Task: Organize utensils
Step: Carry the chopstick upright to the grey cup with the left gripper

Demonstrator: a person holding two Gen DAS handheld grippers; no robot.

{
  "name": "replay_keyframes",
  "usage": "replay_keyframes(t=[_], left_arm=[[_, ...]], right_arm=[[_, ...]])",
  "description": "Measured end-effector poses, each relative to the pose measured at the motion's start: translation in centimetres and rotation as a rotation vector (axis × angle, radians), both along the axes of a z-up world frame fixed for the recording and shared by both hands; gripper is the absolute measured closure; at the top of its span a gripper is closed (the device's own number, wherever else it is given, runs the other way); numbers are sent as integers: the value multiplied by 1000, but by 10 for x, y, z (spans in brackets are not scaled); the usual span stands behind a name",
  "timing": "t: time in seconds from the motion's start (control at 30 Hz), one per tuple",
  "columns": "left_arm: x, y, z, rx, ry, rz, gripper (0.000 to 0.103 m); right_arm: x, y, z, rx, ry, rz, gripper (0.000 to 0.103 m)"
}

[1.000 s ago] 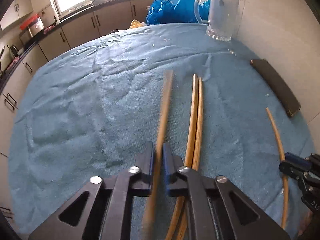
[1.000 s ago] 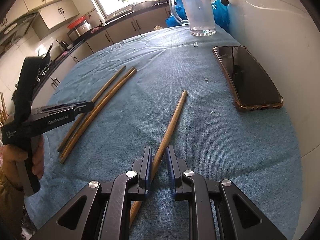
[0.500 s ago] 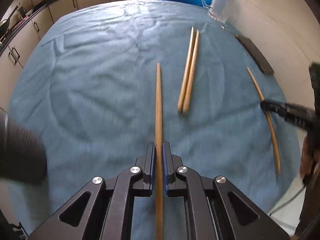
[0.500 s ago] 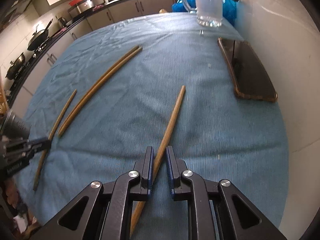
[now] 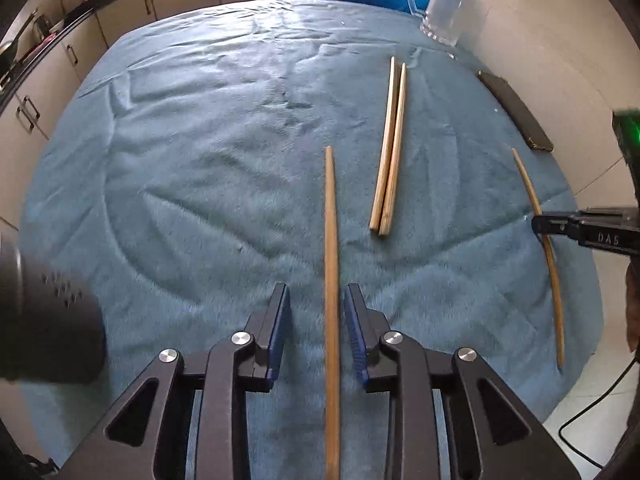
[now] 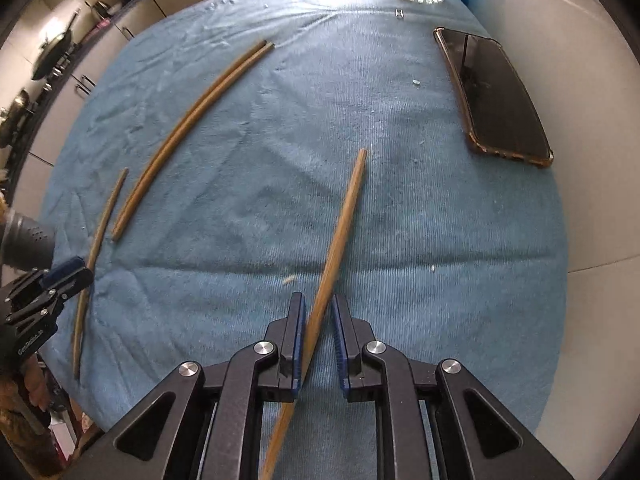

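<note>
- The left gripper (image 5: 316,300) stands with its jaws spread wide. A long light-brown wooden chopstick (image 5: 330,240) lies between them on the blue towel cloth (image 5: 192,152) that covers the desk, and neither blue pad touches it.
- The right gripper (image 6: 319,320) has its jaws only narrowly apart around a second single wooden chopstick (image 6: 344,220). This one runs slanted through the gap and seems to lean on the left pad. I cannot tell whether it is really pinched.
- A pair of wooden chopsticks (image 5: 388,148) lies side by side, touching, between the two single ones.
- The step in hand is probably to bring the single sticks to the pair. To do it well, each stick should be centred and parallel to the pads before closing, near its thick end, so that it does not swing.
- The right stick should be made straight in the gap first, because a slanted grip can let it turn.
- The open room is on the left and in the middle of the cloth, which is wide and bare.
- On the right it is narrower: the black phone in a brown case (image 6: 496,96) lies near the white wall, and the clear glass mug (image 5: 444,12) stands at the far end.
- The near edge of the desk is close under both grippers, so a dropped stick could roll off there.
</note>
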State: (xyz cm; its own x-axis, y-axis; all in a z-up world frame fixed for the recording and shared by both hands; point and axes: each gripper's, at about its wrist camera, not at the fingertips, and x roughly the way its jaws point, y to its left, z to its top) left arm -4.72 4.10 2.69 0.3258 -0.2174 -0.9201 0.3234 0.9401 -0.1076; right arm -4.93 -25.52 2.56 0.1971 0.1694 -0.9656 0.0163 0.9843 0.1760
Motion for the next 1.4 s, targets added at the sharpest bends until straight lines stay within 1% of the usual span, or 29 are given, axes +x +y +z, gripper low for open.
replay_keyframes(t=[0.13,0.23,0.33,0.4,0.43,0.47,0.5,0.53,0.6,0.7,0.8,0.87,0.9,1.0,1.1,1.17,1.27,1.37,1.4], left_arm=[[14,-10,0,29,11,-10,76],[21,-16,0,56,20,-39,76],[21,-23,0,72,37,-87,67],[23,-26,0,76,37,-96,67],[24,-26,0,70,32,-90,68],[24,-25,0,63,25,-85,89],[22,-22,0,56,9,-76,95],[21,-18,0,39,-3,-62,97],[16,-12,1,3,-15,-40,97],[-1,1,11,-61,-63,-12,97],[-29,13,32,-121,-152,5,97],[-47,20,48,-158,-222,19,97],[-53,22,53,-172,-241,25,97],[-78,36,69,-228,-321,64,97],[-98,43,84,-241,-394,89,97],[-113,49,97,-245,-470,105,97],[-131,63,117,-257,-570,136,97],[-142,82,132,-271,-648,185,97],[-142,87,134,-273,-662,199,97]], right_arm=[[20,5,-1,-80,63,5,89],[31,11,-3,-138,87,12,89],[35,16,-3,-160,99,17,89],[35,19,-3,-159,98,13,89],[34,20,-3,-158,90,14,89],[34,23,-3,-161,75,14,91],[31,24,-2,-162,57,16,93],[27,25,-2,-159,29,21,95],[16,28,1,-139,-17,23,95],[0,28,5,-65,-90,-8,96],[-20,36,17,-9,-187,-8,96],[-34,44,26,-8,-257,-2,96],[-40,50,32,-11,-298,7,96],[-56,60,48,32,-399,20,96],[-68,74,58,43,-485,28,96],[-78,86,66,53,-540,45,96],[-81,96,79,87,-594,64,96],[-85,112,93,132,-651,80,96],[-86,119,99,146,-670,86,96]])
